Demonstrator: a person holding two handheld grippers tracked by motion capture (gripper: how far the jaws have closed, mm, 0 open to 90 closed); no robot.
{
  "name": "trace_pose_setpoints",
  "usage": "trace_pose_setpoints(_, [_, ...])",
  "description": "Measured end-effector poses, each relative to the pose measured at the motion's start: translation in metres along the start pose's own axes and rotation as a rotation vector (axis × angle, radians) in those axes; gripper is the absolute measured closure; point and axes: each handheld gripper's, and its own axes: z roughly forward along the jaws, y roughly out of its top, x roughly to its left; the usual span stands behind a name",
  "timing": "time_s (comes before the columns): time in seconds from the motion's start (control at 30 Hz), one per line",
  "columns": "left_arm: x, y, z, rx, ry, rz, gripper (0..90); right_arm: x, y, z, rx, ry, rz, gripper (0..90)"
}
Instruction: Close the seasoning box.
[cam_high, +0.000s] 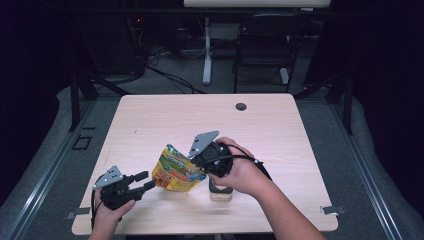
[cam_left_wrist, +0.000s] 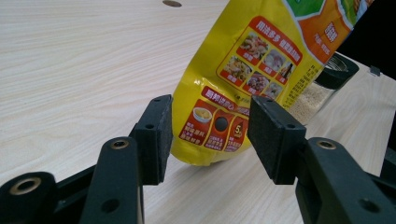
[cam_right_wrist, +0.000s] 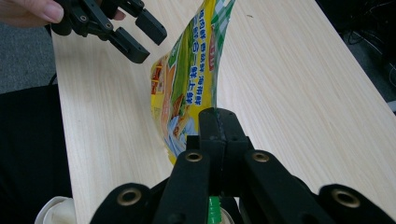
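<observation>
Holding yellow pouch aloft above desk, right tool clamped on pouch edge. Left tool spread wide, pouch bottom between jaws, ungripped. Jar beneath pouch; pouring judged pending.

The wooden table is seen from above and behind the person in the high view, looking forward and down, at some distance. The left gripper view is taken low, close to the tabletop, along its jaws toward the yellow seasoning pouch. The right gripper view is aimed steeply down at close range. The pouch is shared by all three views.
</observation>
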Motion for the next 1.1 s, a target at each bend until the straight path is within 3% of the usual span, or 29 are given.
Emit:
trace_pose_setpoints(0.5, [0.001,0.000,-0.002,-0.003,-0.001,-0.002,50.9,0.002,0.015,0.005,0.008,0.015,-0.022,90.0])
trace_pose_setpoints(1.1, [0.003,0.000,-0.006,-0.015,0.007,-0.008,50.9,0.006,0.032,0.016,-0.040,0.024,-0.029,90.0])
